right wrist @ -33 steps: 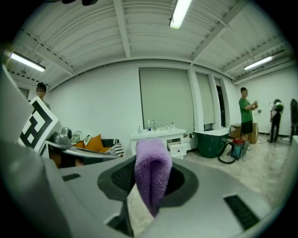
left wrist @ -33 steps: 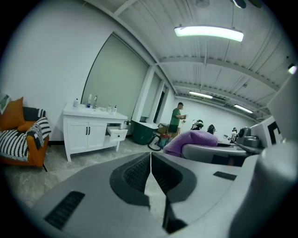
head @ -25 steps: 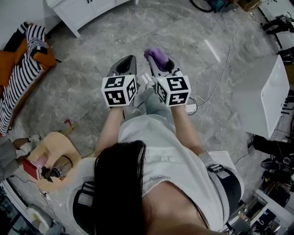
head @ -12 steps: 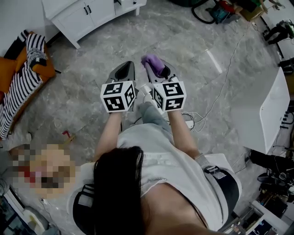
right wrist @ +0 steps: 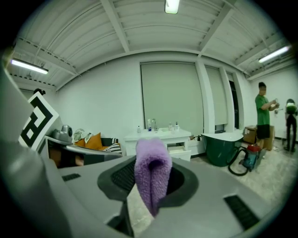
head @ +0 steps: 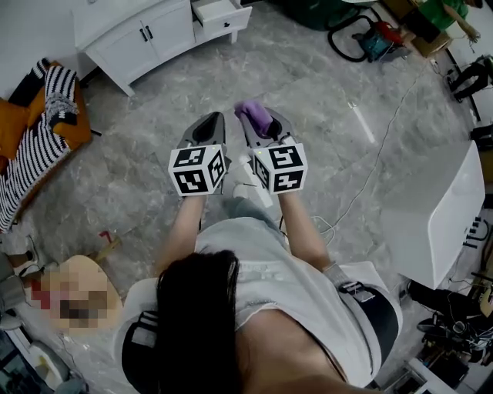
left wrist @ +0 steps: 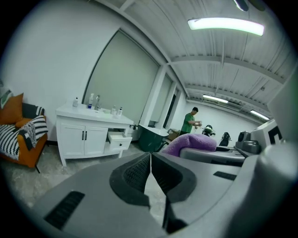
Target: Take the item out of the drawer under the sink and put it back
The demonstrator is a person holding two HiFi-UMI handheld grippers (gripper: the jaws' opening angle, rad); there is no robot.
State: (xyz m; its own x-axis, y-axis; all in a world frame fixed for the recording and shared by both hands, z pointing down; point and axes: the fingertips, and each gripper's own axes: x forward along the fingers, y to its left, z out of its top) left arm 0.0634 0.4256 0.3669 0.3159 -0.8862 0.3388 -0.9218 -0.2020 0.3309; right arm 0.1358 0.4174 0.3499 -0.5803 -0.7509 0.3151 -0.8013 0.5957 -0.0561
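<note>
The right claw (head: 264,125) is clamped on a folded purple cloth (right wrist: 152,174), whose rounded fold sticks up out of the jaws, held in the air above the marbled floor (head: 139,177). Just beside it, the left claw (left wrist: 150,162) is closed with nothing between its pads. Well ahead, the white sink cabinet (head: 131,35) stands with its drawer (head: 219,15) pulled open.
</note>
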